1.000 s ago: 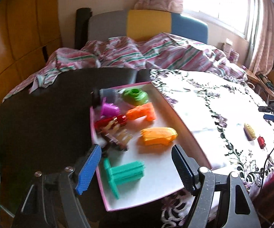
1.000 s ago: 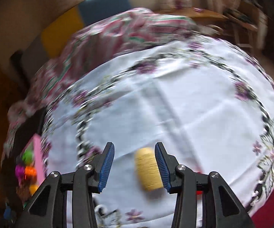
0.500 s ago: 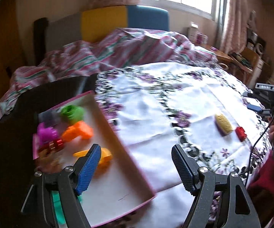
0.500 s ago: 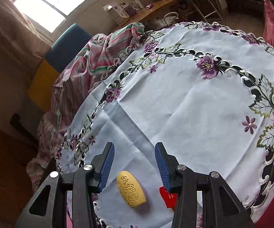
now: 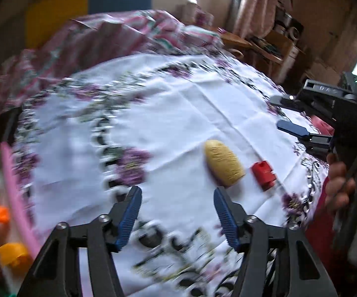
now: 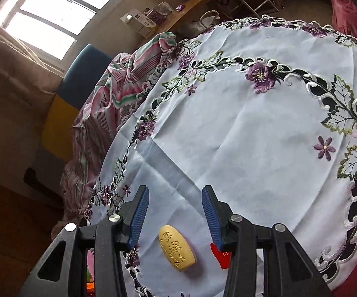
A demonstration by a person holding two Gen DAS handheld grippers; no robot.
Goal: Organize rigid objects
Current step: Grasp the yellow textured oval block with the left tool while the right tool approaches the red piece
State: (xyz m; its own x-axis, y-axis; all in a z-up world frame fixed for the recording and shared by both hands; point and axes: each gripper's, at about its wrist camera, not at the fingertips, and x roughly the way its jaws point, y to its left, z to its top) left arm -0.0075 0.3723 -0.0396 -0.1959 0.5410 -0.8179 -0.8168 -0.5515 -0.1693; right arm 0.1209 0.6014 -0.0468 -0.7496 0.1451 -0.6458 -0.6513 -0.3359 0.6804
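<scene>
Most toys already sit in pink tray (image 5: 17,193) at left. Yellow oval piece (image 5: 224,163) & red block (image 5: 263,174) left on bench cloth. Left tongs (image 5: 177,212) closing, nothing between; right tongs (image 6: 176,214) spread, empty, just above yellow piece.

A round table, covered by a white tablecloth (image 6: 240,128) embroidered with purple flowers, carries a yellow oval embossed block (image 6: 177,250) and just beside it a small red plastic block (image 5: 264,174). A pink-rimmed tray (image 5: 17,195) sits at its left edge.
</scene>
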